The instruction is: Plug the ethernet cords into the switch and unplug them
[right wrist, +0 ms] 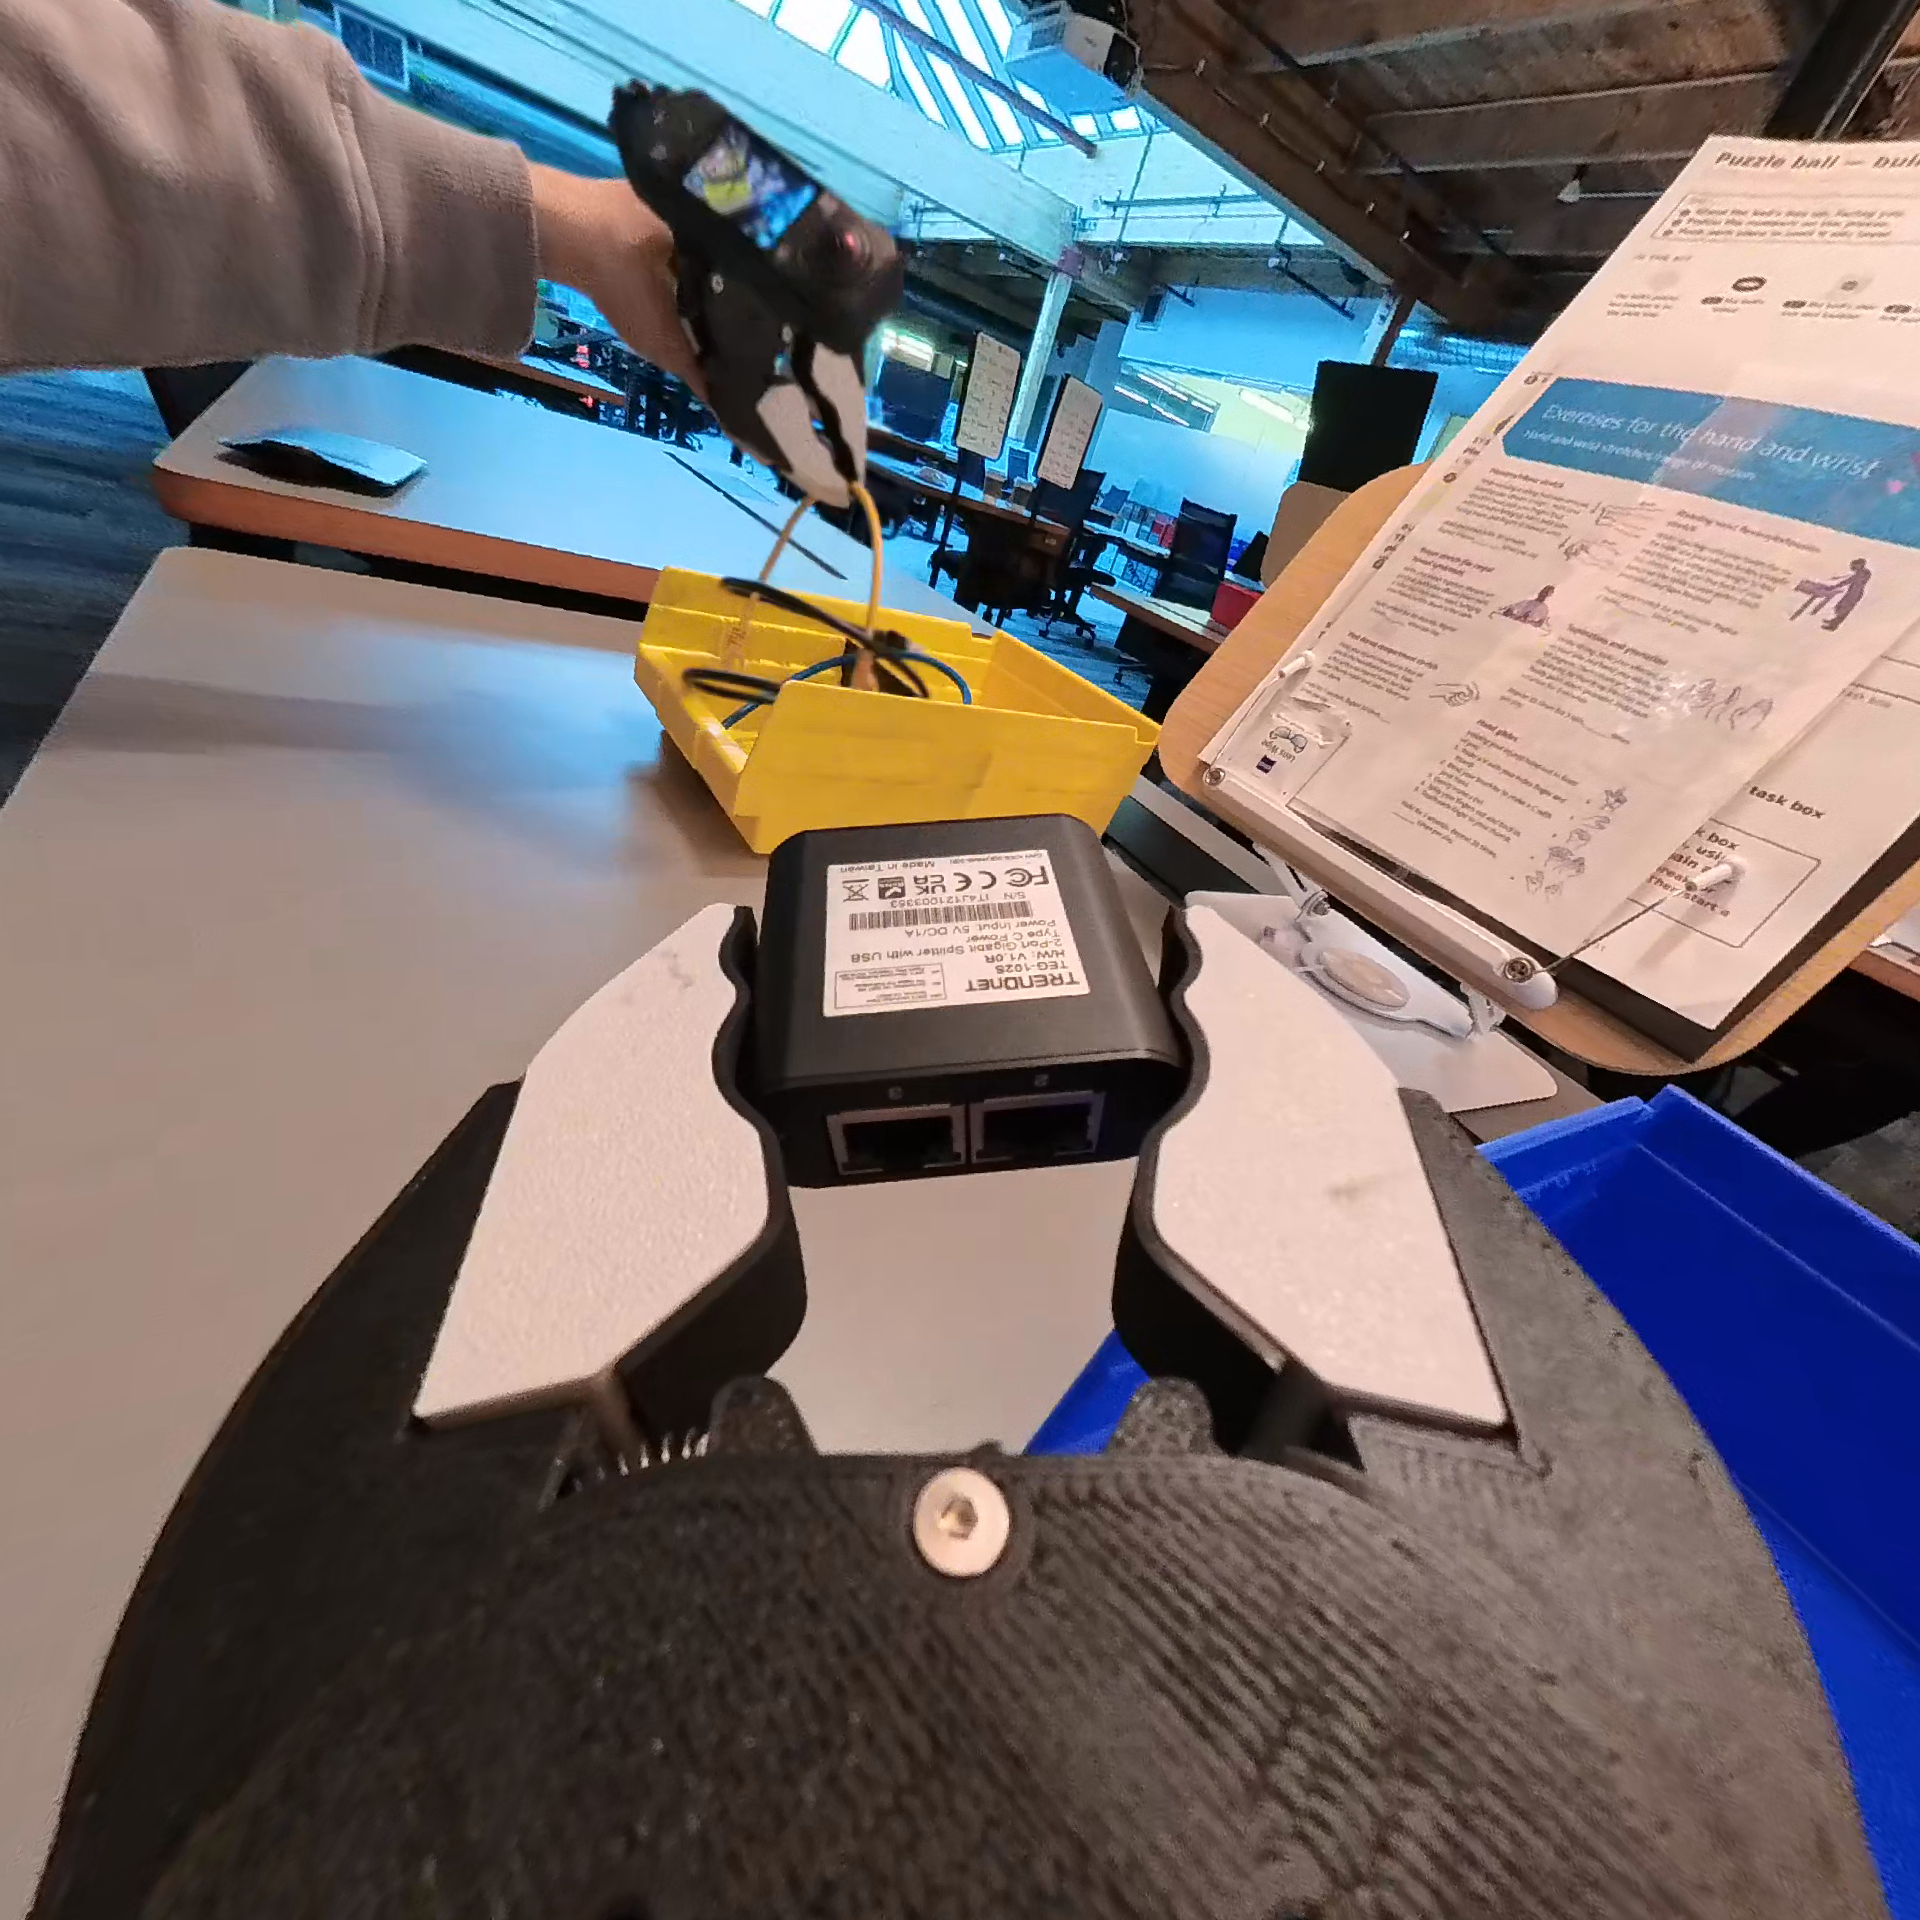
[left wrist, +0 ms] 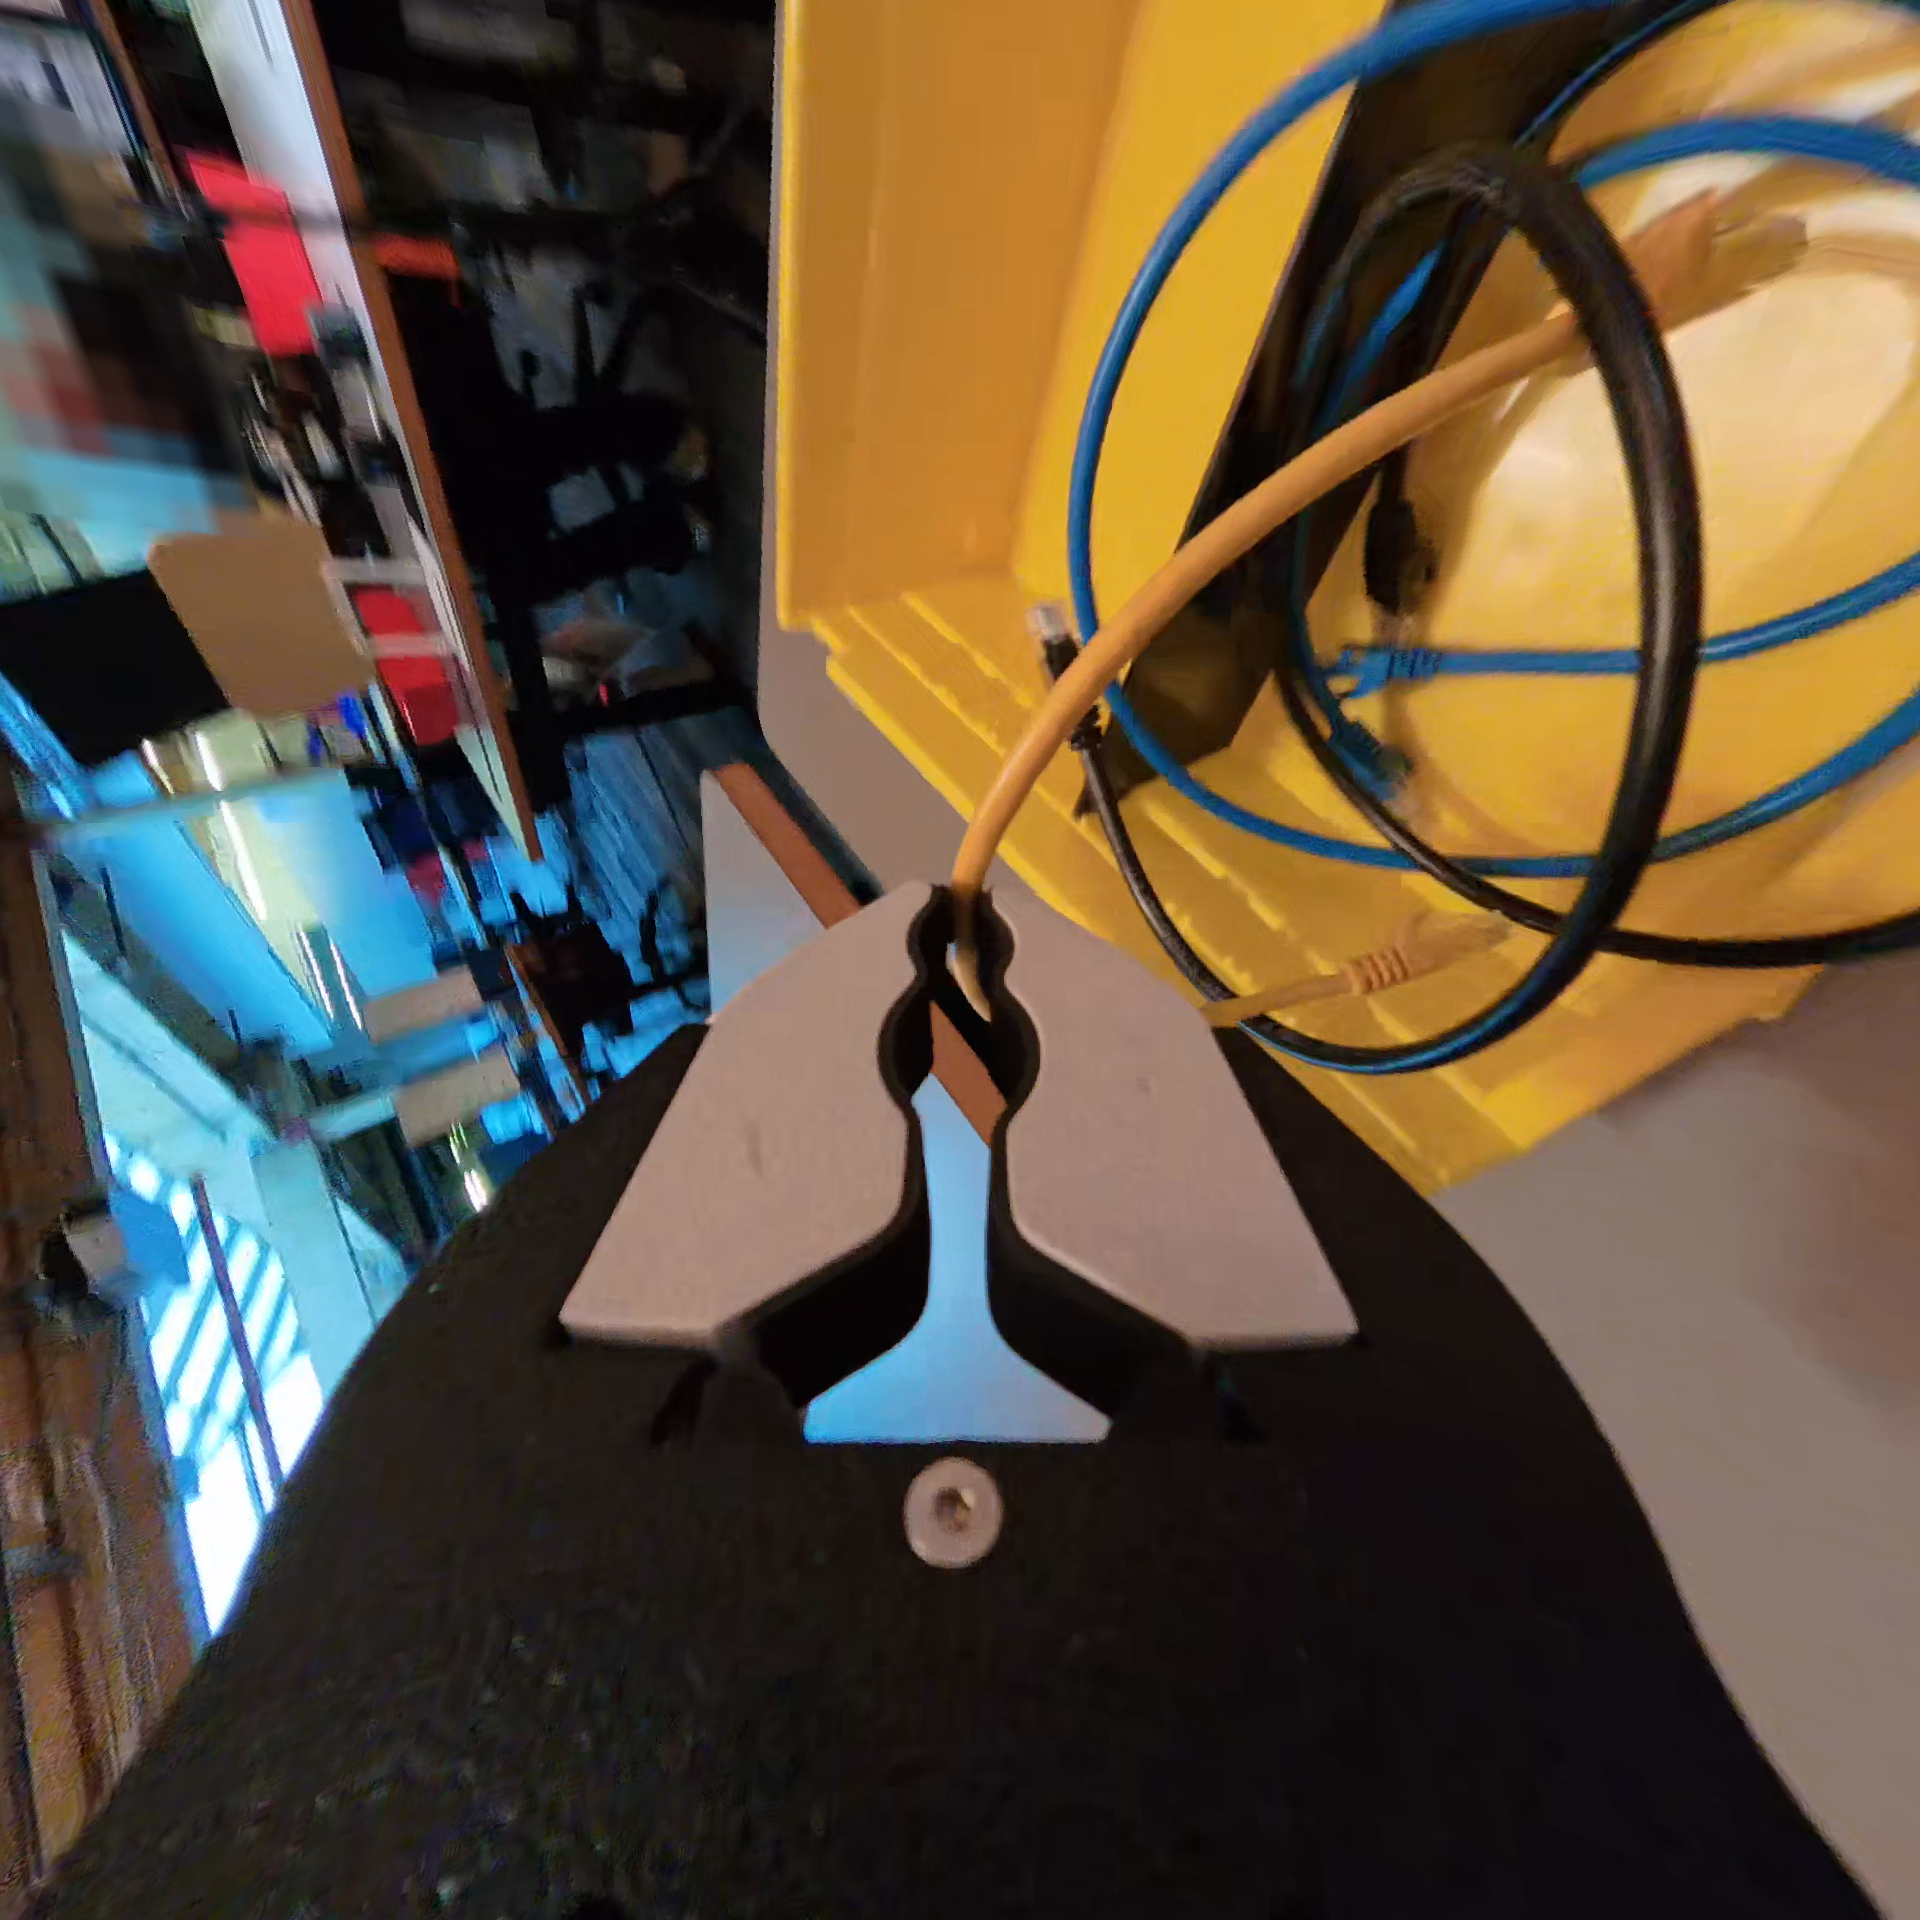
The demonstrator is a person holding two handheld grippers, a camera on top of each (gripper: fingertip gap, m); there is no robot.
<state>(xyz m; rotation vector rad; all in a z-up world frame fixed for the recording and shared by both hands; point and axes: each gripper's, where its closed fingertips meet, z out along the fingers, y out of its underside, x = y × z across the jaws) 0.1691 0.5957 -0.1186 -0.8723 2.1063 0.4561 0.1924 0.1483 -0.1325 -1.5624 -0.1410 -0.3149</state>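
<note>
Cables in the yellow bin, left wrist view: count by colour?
Yellow cable, pinched in the left gripper: 1
Blue cable: at least 1, loops overlap so the count is unsure
Black cable: 1
Total: at least 3, all at the yellow bin

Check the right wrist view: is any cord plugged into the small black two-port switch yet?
No, both front ports of the black switch, held between the right gripper fingers, are empty.

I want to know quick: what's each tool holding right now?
Left tool: closed on the yellow cord.
Right tool: closed around the black switch.
</note>
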